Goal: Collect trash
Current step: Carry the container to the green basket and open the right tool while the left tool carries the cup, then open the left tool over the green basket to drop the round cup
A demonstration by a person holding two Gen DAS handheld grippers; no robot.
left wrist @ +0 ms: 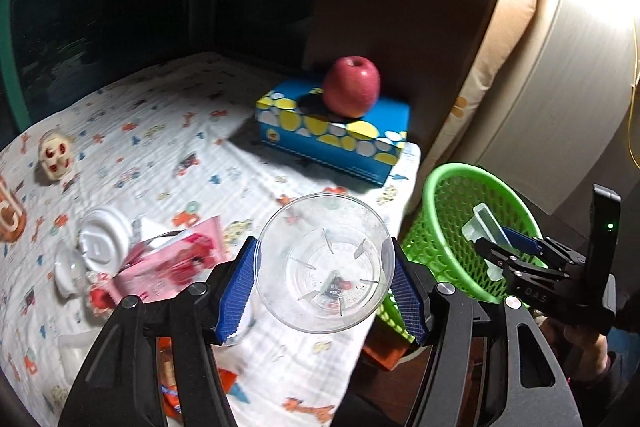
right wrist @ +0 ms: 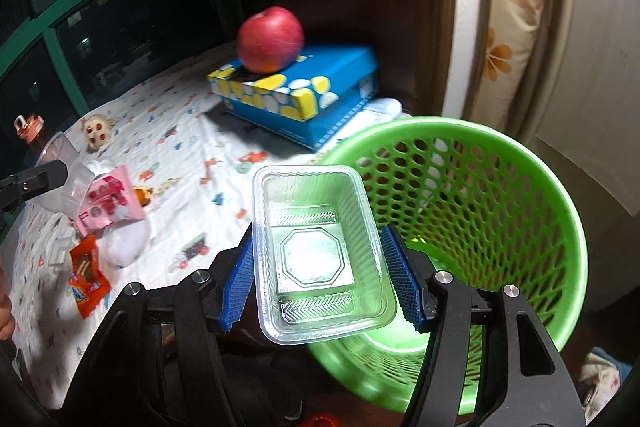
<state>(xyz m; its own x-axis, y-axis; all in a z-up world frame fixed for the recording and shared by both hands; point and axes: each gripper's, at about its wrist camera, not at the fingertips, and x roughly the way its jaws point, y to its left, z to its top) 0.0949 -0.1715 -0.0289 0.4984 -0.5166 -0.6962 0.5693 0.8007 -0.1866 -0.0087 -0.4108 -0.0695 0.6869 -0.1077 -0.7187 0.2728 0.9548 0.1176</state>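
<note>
My left gripper point(left wrist: 323, 301) is shut on a clear plastic cup point(left wrist: 324, 263), held above the table's right edge. My right gripper point(right wrist: 320, 281) is shut on a clear rectangular plastic tray point(right wrist: 318, 247), held at the near rim of the green mesh bin point(right wrist: 500, 195). In the left wrist view the bin point(left wrist: 448, 203) stands right of the table, with the right gripper point(left wrist: 508, 247) and tray point(left wrist: 486, 227) over it. Loose trash lies on the table: a pink wrapper point(left wrist: 172, 263), a white lid point(left wrist: 105, 241), an orange snack packet point(right wrist: 86, 273).
A red apple point(left wrist: 351, 87) sits on a blue tissue box point(left wrist: 332, 131) at the table's far right. A small skull-like toy point(left wrist: 56, 157) lies far left on the patterned tablecloth point(left wrist: 160, 155). A cushioned wall panel point(left wrist: 520, 27) rises behind the bin.
</note>
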